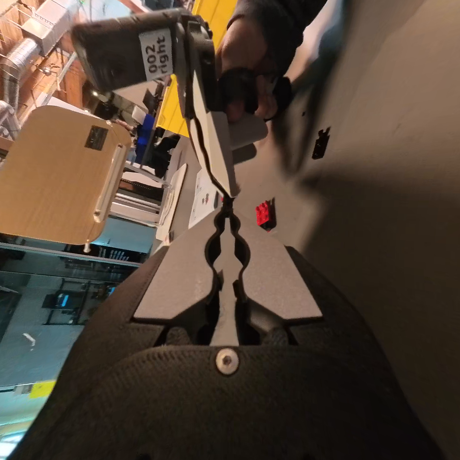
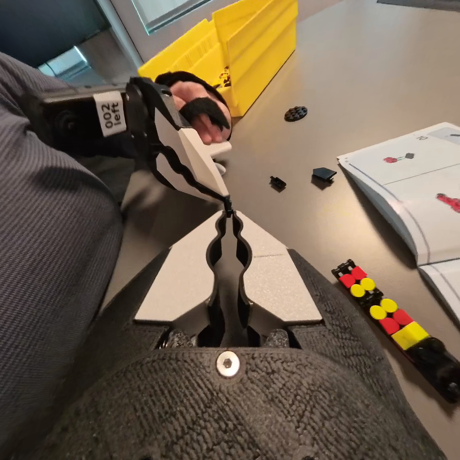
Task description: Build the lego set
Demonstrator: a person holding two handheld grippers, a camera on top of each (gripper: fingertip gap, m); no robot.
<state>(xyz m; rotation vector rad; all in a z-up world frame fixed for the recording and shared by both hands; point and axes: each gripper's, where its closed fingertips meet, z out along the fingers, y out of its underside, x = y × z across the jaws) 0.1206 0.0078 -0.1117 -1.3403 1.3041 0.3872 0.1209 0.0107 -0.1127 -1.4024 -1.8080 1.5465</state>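
Lego bits pinched tip to tip, mid-air

Lego piece (image 2: 228, 207), tiny and black, sits at centre frame, clamped between the jaws of both the right gripper (image 2: 229, 217) and the left gripper (image 1: 227, 215). Probably they're squeezing two small parts together, off the worktop (image 2: 348, 74) for leverage. The finished red-yellow strip (image 2: 388, 323) waits lower right by the instruction booklet (image 2: 410, 199), with spare black parts (image 2: 323, 174) near the yellow bin (image 2: 249, 49).

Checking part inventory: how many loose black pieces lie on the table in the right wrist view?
3: a round plate near the yellow bin, a small clip, and a tile beside the booklet. Others may be hidden.
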